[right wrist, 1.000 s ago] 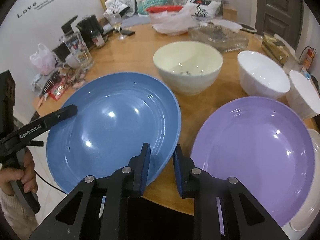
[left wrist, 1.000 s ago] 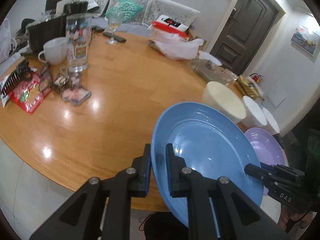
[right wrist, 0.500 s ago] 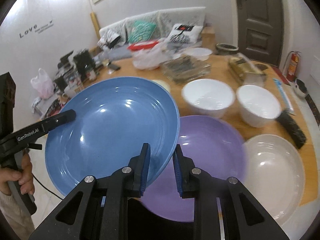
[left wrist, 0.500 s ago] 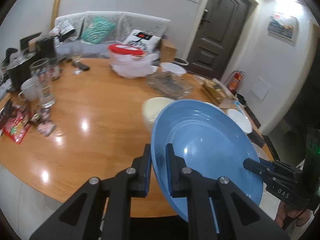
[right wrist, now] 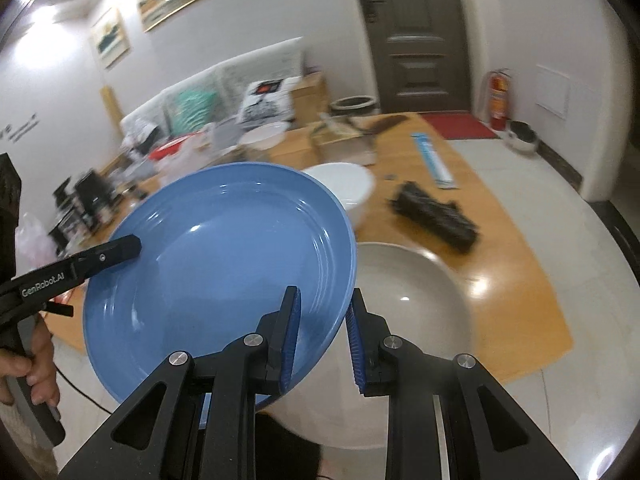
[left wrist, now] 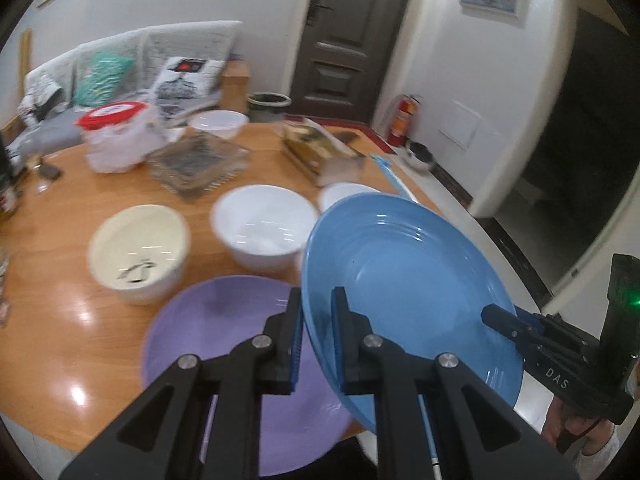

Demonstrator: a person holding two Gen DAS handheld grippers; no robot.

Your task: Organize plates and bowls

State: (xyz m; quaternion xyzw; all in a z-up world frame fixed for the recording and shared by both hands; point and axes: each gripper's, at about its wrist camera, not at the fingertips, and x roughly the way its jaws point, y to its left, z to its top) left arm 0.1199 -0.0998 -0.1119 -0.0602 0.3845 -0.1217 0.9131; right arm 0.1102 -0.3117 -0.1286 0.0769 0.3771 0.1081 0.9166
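Observation:
A large blue plate (left wrist: 412, 280) hangs in the air over the wooden table (left wrist: 80, 312), gripped at two sides. My left gripper (left wrist: 316, 308) is shut on its near-left rim. My right gripper (right wrist: 322, 312) is shut on the opposite rim of the same blue plate (right wrist: 216, 264). Under the plate lie a purple plate (left wrist: 224, 344) and, further right, a pale grey plate (right wrist: 408, 312). Behind them stand a cream bowl (left wrist: 138, 252) and a white bowl (left wrist: 264, 226); a second white bowl (right wrist: 344, 184) peeks out behind the blue plate.
Farther back on the table are a glass tray (left wrist: 196, 168), a red-lidded container (left wrist: 116, 136), a box (left wrist: 316, 152) and a black brush (right wrist: 434, 216). The table's right edge (right wrist: 560, 320) drops to tiled floor. A hand (right wrist: 28, 364) holds the left gripper's handle.
Both grippers have carried the blue plate to the right across the table, from beside the purple plate to above it and the grey plate. Their hold has not changed.

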